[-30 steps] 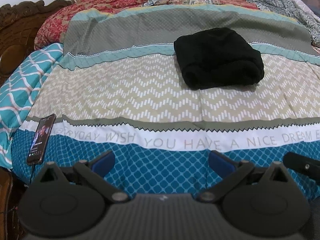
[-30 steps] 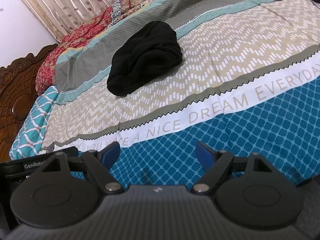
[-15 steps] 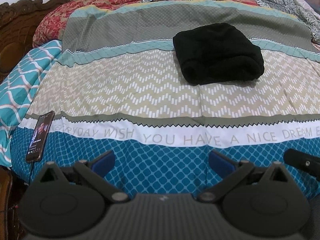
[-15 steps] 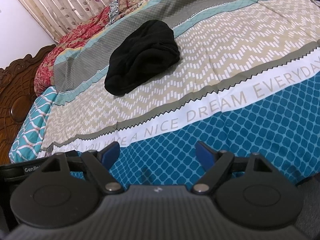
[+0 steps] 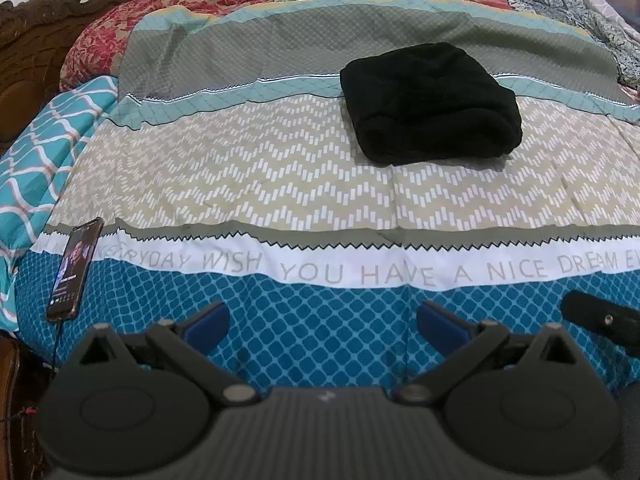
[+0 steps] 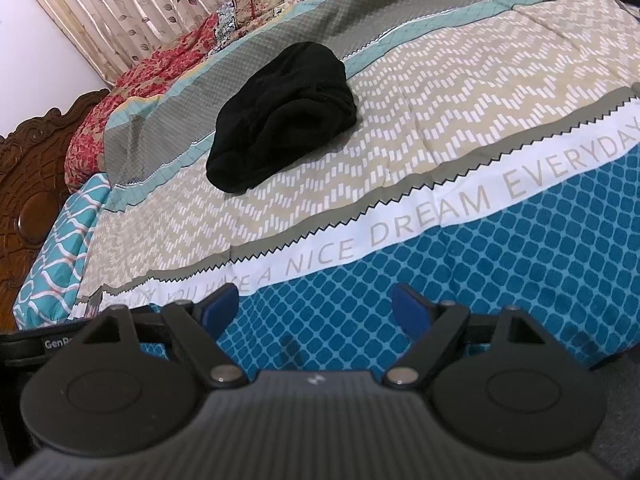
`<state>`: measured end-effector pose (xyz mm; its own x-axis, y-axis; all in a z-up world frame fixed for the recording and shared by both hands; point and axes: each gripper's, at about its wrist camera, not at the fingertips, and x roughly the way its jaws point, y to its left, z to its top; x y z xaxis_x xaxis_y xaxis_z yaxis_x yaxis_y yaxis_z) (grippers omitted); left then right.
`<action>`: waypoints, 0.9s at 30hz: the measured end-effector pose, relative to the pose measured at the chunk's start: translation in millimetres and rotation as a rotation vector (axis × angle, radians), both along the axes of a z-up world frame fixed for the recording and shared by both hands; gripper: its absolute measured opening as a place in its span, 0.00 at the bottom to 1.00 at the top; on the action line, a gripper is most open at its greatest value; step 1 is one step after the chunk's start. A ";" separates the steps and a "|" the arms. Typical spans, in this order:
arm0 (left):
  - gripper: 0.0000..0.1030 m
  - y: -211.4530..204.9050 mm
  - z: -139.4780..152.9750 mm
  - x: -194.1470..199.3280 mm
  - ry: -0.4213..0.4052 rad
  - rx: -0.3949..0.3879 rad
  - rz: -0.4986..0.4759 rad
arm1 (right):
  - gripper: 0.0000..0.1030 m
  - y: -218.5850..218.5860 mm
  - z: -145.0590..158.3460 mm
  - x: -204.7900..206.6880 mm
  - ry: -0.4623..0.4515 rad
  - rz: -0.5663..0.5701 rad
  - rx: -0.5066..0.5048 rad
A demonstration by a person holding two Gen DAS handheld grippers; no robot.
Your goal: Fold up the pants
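Note:
The black pants [image 5: 432, 104] lie folded in a compact bundle on the patterned bedspread [image 5: 280, 176], far ahead and right of centre in the left wrist view. In the right wrist view the pants [image 6: 284, 116] sit ahead and left of centre. My left gripper [image 5: 322, 318] is open and empty over the blue front band of the bed, well short of the pants. My right gripper [image 6: 316, 306] is open and empty, also near the bed's front edge. The right gripper's body [image 5: 600, 318] shows at the right edge of the left wrist view.
A phone [image 5: 74, 268] with a lit screen and a cable lies at the bed's front left corner. A carved wooden headboard [image 6: 28, 184] stands at the left. A red floral quilt [image 5: 192, 4] and curtains [image 6: 120, 8] are at the far side.
Both grippers have drawn slightly back and tilted; the pants appear a little farther off. Both jaws stay open, and the pants have not moved on the bed.

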<state>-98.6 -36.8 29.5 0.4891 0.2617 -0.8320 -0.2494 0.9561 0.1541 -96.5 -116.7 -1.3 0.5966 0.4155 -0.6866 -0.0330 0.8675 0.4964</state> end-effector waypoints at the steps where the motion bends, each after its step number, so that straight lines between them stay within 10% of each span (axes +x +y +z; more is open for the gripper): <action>1: 1.00 -0.2 0.4 -0.4 0.004 0.002 -0.001 | 0.84 0.2 0.1 0.1 0.002 0.000 0.000; 27: 1.00 -0.1 -5.4 3.5 0.049 -0.012 0.007 | 0.85 -0.2 0.5 2.5 0.003 0.010 -0.004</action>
<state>-95.1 -36.9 24.1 0.4455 0.2552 -0.8581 -0.2489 0.9560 0.1551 -94.0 -116.9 -0.8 0.5900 0.4185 -0.6905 -0.0400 0.8693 0.4926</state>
